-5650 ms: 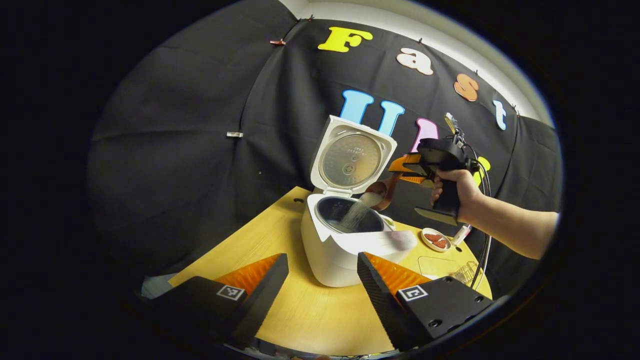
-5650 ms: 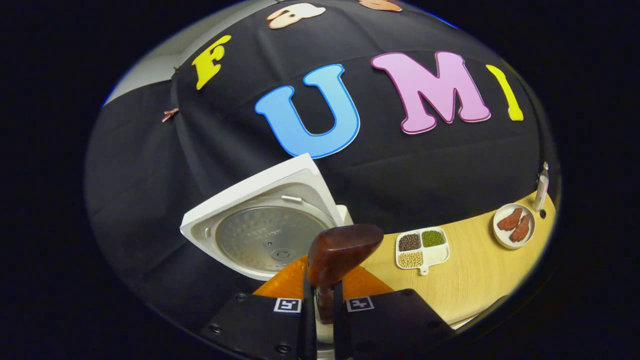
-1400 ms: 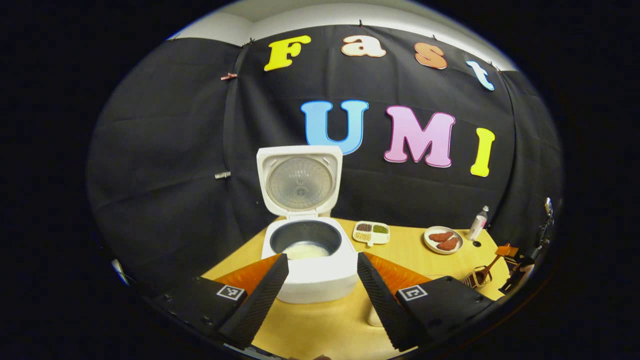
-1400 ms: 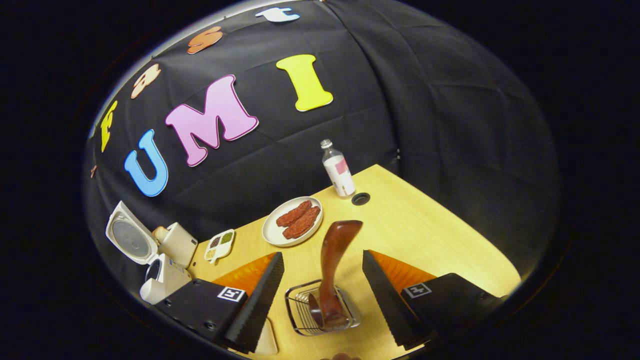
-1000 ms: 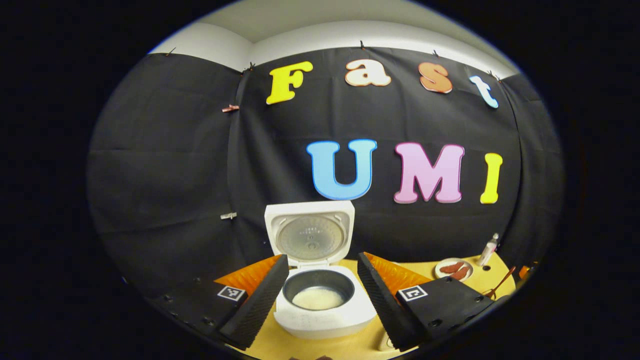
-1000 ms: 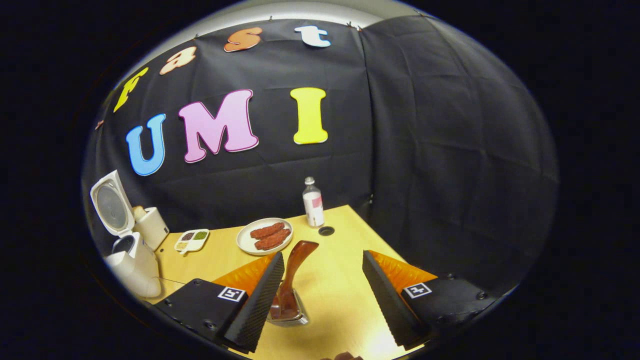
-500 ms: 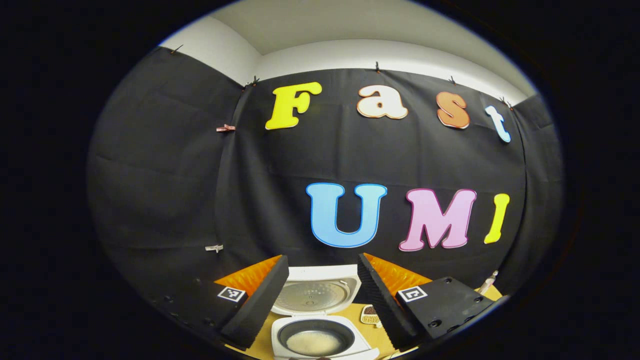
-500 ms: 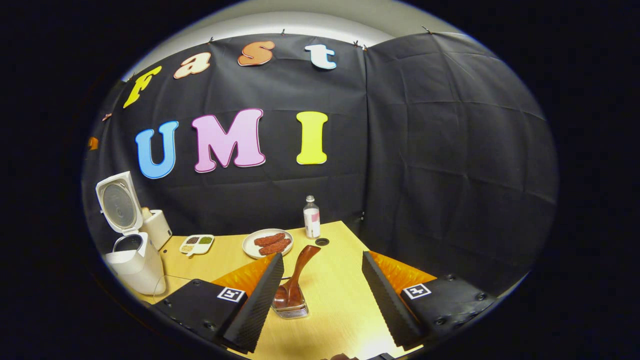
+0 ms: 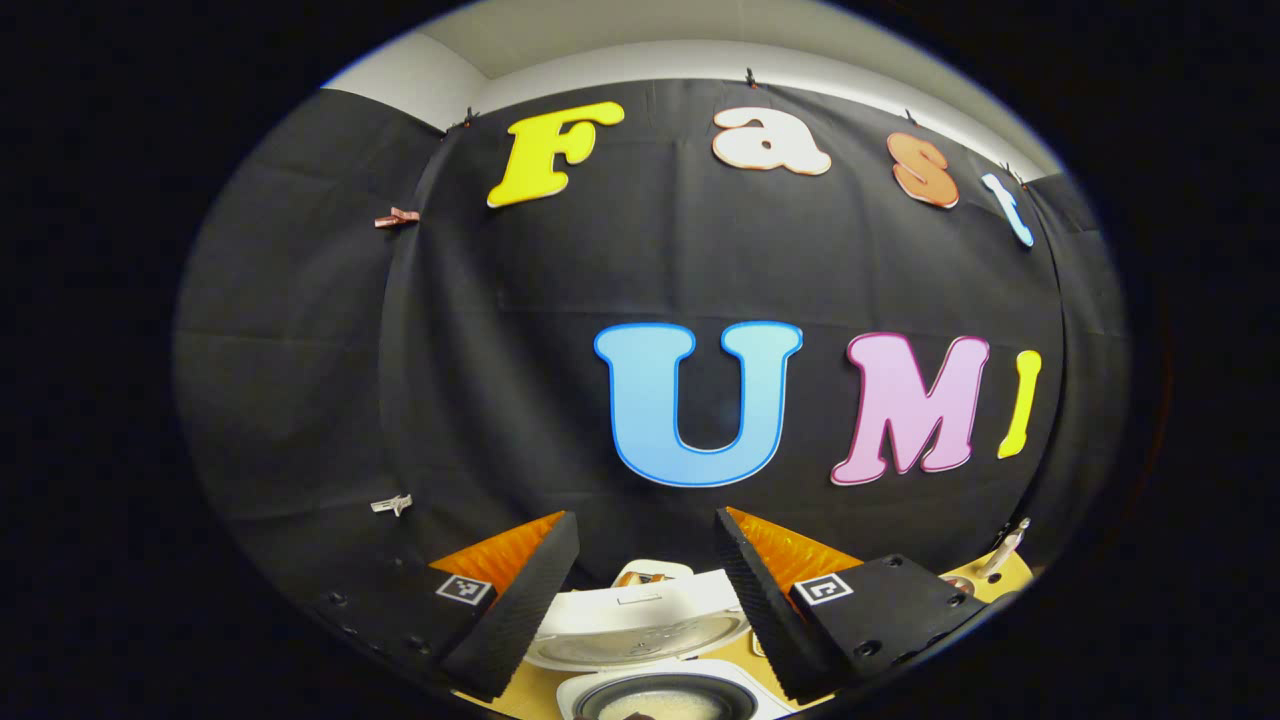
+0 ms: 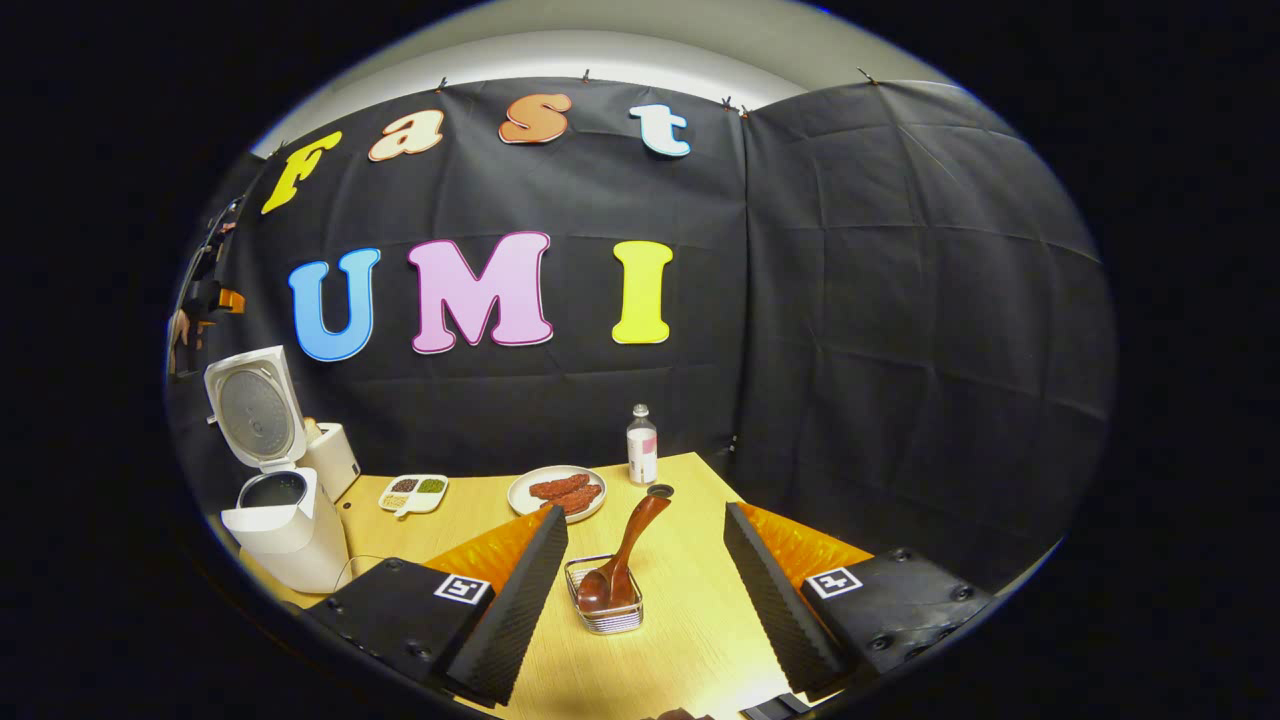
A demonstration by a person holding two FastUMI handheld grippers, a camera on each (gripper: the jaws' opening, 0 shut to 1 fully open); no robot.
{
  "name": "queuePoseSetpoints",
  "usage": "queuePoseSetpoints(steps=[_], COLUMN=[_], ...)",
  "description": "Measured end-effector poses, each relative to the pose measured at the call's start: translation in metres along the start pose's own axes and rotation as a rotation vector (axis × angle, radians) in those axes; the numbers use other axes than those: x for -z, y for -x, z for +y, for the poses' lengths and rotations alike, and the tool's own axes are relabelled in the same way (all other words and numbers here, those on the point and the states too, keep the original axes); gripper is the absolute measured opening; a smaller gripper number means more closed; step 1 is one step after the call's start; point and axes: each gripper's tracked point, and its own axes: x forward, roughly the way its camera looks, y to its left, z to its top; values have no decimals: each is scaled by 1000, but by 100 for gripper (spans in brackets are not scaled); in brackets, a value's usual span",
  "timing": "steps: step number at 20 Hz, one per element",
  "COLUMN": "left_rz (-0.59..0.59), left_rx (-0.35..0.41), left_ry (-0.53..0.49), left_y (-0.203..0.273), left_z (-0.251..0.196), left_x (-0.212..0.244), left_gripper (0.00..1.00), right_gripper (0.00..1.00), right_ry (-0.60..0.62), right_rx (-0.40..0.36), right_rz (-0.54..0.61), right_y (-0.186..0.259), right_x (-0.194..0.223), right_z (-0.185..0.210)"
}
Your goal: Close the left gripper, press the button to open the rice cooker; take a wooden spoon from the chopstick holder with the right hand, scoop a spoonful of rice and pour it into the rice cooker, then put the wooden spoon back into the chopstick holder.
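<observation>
Right tool wide open, nothing between its fingers, held above the yellow bench. Directly ahead on the bench: wire chopstick holder with wooden spoon standing in it, bowl end down inside the holder, handle leaning up and to the right toward the back wall. Spoon clear of both fingers. Farther back on the bench: plate of reddish-brown food, small bottle just behind it, divided dish of grains to the left. At far left of right gripper view: white rice cooker with lid swung up and open, dark inner pot visible; a second white appliance just behind it. Left tool also spread wide, holding nothing, raised high and pointed at the black wall. In left gripper view, low between its fingers: open lid seen from above, rim of the cooker's pot below it with pale rice inside. Left tool seen small and distant at upper left edge of right gripper view, above the cooker, details too small to tell.
</observation>
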Motion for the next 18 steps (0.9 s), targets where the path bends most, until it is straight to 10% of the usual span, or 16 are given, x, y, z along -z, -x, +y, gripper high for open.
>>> queuePoseSetpoints(steps=[8,18], left_rz=[174,360], left_rx=[-28,14], left_ry=[78,61], left_y=[-52,5], left_z=[12,-10], left_x=[64,91], left_gripper=[94,98], right_gripper=[98,99], right_ry=[18,2], right_rx=[-71,-211], right_rz=[35,73], right_y=[14,8], right_x=[9,28], right_z=[28,71])
